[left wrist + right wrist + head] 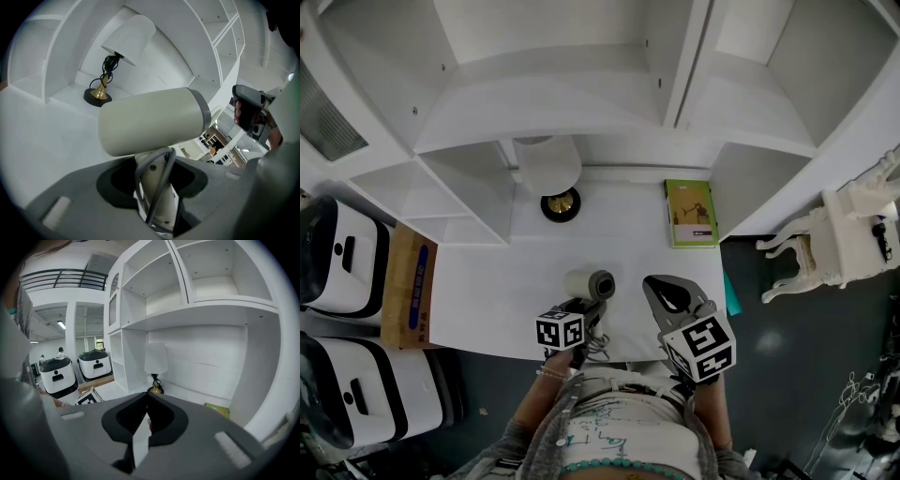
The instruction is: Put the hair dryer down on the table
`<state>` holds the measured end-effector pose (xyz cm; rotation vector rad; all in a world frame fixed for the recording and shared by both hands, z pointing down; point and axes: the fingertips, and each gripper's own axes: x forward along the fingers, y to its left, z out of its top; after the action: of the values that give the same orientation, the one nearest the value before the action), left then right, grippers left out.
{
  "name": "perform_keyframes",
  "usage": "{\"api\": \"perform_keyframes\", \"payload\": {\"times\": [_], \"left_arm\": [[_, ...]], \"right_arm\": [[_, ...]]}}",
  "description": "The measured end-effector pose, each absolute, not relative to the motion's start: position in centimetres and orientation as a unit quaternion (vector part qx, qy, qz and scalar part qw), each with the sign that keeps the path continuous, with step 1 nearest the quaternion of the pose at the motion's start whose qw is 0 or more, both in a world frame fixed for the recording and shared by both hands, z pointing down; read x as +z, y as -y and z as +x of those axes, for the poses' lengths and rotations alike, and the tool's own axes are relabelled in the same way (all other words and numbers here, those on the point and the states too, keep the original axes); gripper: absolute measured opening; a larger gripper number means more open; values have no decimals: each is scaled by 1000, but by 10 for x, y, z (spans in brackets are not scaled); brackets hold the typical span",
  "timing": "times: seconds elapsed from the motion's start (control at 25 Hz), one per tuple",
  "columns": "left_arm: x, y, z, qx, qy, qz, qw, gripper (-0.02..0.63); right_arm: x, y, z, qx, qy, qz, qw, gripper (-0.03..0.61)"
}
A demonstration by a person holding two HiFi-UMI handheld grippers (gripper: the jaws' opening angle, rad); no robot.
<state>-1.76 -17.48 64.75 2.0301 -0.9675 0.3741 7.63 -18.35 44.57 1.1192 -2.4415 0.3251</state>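
Item 1: hair dryer [589, 284] [150, 121], cream barrel with a grey band at one end. It is held by its handle over the near part of the white tabletop [609, 234], with the barrel lying crosswise. Whether it touches the surface cannot be told. Its grey cord [161, 180] loops along the handle.

Item 2: left gripper [584, 311] [157, 197], jaws clamped on the dryer's handle and cord.

Item 3: right gripper [664, 289] [146, 404], just right of the dryer, jaws closed together with nothing between them.

Item 4: table lamp [553, 178] [115, 61] [155, 366], white shade on a brass stem with a dark round base and a black cord bundled at the stem. It stands at the back of the tabletop under the shelving.

Item 5: green book [691, 213] [217, 409], flat on the tabletop at back right, well apart from the dryer.

Item 6: white shelf unit [581, 84] [206, 296], open compartments above and beside the tabletop.

Item 7: cardboard box [408, 286], beside the tabletop's left edge.

Item 8: white ornate chair [825, 239], on the dark floor to the right.
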Motion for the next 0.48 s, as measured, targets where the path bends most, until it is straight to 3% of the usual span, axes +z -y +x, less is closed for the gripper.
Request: {"api": "perform_keyframes", "payload": {"times": [0.48], "left_arm": [[665,173,-17,186,382,805,413,186]], "right_arm": [[448,188,78,120,879,405,220,29]]}}
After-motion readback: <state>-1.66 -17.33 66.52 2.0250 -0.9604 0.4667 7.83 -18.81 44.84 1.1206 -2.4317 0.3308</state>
